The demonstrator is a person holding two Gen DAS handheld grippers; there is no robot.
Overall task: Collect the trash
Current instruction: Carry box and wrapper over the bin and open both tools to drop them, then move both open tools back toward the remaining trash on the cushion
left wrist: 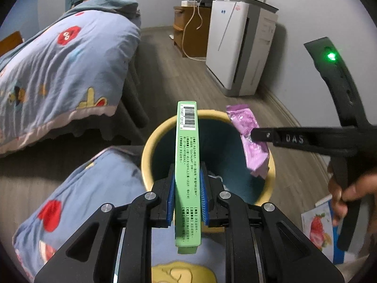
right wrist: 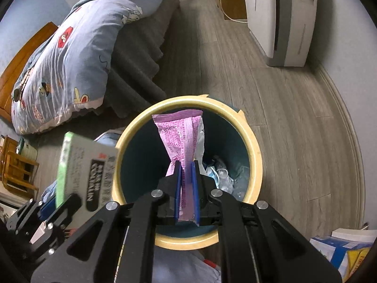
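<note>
Green box [left wrist: 187, 174], one, long axis pointing away, is clamped in our left gripper [left wrist: 187, 188]; our right gripper [right wrist: 186, 188] pinches one purple wrapper [right wrist: 182, 136] lengthwise over the single bin [right wrist: 255, 160].

Brightness: dim, flat indoor light, cool grey cast in both views.
Shadows: soft; dark patch beside the air purifier [left wrist: 238, 47] on the wall, deep shade under the bed quilt [left wrist: 59, 70].
Glare: green indicator light [left wrist: 331, 56] blooming on the black handle; small highlights on the claw bolts.
Blur: green box [right wrist: 80, 167] smeared in the right wrist view; barcode print sharp in the left.
Distortion: strong fisheye bending of the floor boards [right wrist: 282, 118]; black vignette at the corners.
Bin interior [right wrist: 146, 165]: dark, contents faint.
</note>
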